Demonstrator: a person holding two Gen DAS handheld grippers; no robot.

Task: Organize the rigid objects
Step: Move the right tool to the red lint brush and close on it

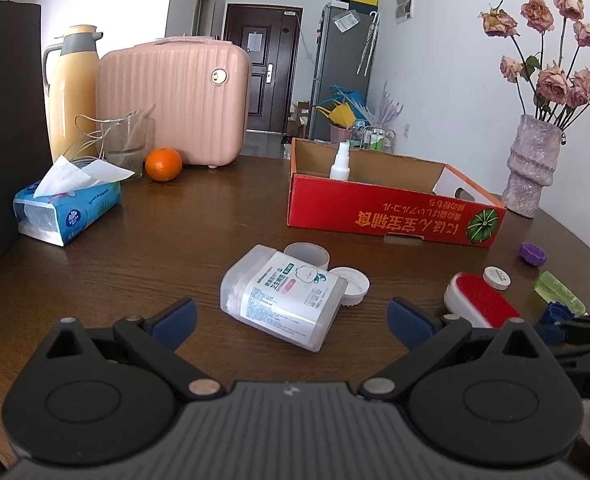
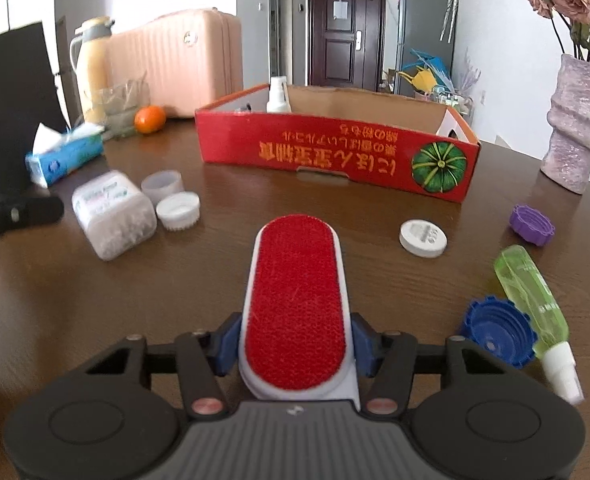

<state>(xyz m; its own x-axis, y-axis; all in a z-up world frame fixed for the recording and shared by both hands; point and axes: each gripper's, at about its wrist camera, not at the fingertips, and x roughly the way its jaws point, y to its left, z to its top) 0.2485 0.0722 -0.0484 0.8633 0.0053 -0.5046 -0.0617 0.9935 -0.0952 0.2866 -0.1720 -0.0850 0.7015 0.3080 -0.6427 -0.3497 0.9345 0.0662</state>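
Red lint brush (image 2: 295, 312) lies flat on table (image 2: 215, 280), in front of red box (image 2: 335, 152). Right gripper (image 2: 295, 340) tilts down, blue pads pinching brush's near end. Left gripper (image 1: 291, 314), left of brush, spread wide before cotton-swab tub (image 1: 283, 296).

Red lint brush (image 2: 295, 312) squeezed between the blue pads (image 2: 227, 344) of the right gripper (image 2: 295, 346).
Red cardboard box (image 2: 335, 152) at twelve o'clock, green spray bottle (image 2: 531, 300) and blue cap (image 2: 499, 332) at three, cotton swab tub (image 2: 113, 216) at ten.
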